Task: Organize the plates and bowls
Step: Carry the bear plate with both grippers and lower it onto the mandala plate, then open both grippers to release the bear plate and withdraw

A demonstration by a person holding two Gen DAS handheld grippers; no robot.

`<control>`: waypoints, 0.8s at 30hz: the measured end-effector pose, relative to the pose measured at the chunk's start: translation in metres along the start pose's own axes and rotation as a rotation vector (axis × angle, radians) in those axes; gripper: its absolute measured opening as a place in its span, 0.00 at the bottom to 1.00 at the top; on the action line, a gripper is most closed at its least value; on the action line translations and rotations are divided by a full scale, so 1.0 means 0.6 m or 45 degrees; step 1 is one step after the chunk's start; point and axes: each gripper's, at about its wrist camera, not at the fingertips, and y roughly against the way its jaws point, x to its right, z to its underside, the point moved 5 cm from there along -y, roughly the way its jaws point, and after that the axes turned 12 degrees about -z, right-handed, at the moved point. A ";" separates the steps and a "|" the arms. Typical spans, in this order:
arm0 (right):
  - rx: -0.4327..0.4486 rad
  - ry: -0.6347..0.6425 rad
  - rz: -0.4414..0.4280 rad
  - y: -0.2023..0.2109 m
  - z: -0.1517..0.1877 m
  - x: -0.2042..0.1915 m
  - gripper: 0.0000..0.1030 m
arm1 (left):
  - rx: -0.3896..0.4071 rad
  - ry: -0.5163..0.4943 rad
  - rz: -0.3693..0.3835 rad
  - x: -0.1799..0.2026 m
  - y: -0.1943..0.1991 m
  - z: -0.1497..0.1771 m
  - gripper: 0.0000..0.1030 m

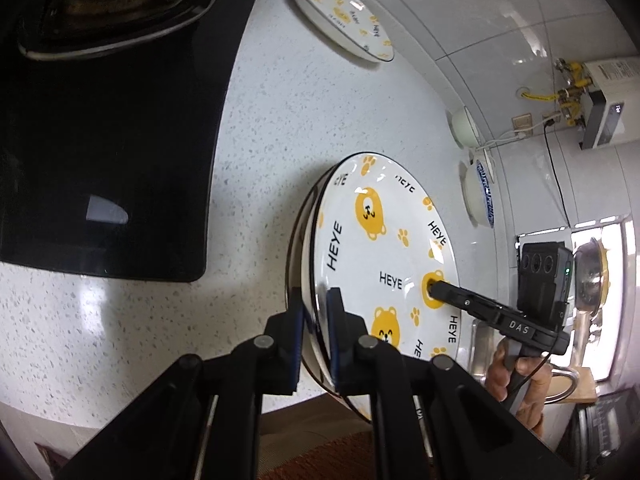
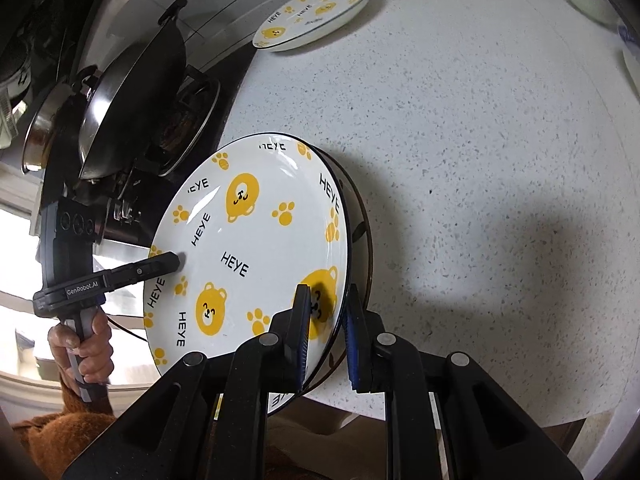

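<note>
A white plate with yellow bears and "HEYE" lettering (image 1: pixel 376 248) (image 2: pixel 256 256) is stacked on other plates at the counter's front edge. My left gripper (image 1: pixel 316 332) is shut on the stack's rim, one finger above and one below. My right gripper (image 2: pixel 326 340) grips the opposite rim the same way, and it also shows in the left wrist view (image 1: pixel 434 290). The left gripper also shows in the right wrist view (image 2: pixel 176 260). A second matching plate (image 1: pixel 340 12) (image 2: pixel 316 12) lies flat at the back of the counter.
A black stove (image 1: pixel 108 152) with a wok (image 2: pixel 136 104) borders the counter. Two white bowls (image 1: pixel 466 126) (image 1: pixel 480 196), one blue-rimmed, sit near the tiled wall. A sink and pot (image 1: pixel 592 272) are beyond them. The speckled white counter (image 2: pixel 480 160) lies between.
</note>
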 end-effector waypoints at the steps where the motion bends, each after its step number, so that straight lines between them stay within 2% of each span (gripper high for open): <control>1: -0.006 -0.014 -0.007 0.000 0.000 0.002 0.14 | -0.012 0.014 0.006 -0.001 0.000 -0.001 0.10; 9: -0.055 -0.060 -0.013 0.001 -0.003 0.005 0.15 | -0.031 0.030 -0.011 -0.003 0.001 -0.002 0.11; 15: -0.063 -0.046 0.002 0.003 -0.005 0.003 0.16 | -0.008 -0.027 -0.083 0.007 0.002 0.006 0.11; 24: -0.067 -0.027 -0.008 0.009 -0.006 -0.002 0.18 | -0.001 -0.011 -0.084 0.003 0.004 0.006 0.11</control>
